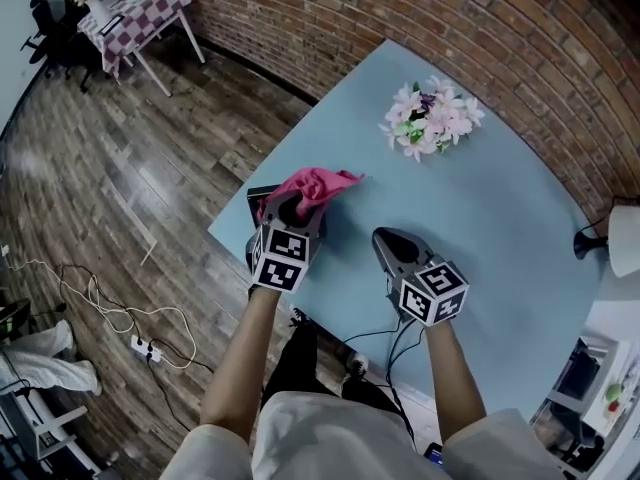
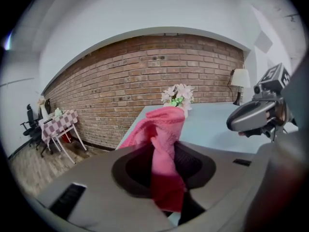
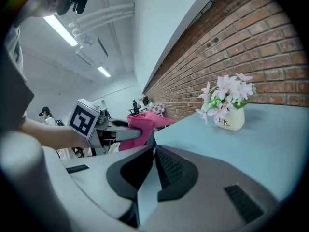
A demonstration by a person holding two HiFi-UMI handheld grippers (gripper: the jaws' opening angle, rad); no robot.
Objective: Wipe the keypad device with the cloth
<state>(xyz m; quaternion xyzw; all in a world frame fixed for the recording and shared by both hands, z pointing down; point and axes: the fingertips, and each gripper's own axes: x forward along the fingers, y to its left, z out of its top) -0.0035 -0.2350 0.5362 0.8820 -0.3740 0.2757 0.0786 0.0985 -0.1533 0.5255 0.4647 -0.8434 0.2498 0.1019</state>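
The left claw [image 1: 292, 216] pinches the pink cloth [image 1: 312, 186] over the dark keypad device [image 1: 260, 197] at the counter [image 1: 500, 228] corner. The right claw [image 1: 388, 242], pressed together and empty, is alongside it.

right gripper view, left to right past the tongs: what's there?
forearm → left tongs, shut on the cloth → pink cloth → white pot of flowers on the blue table
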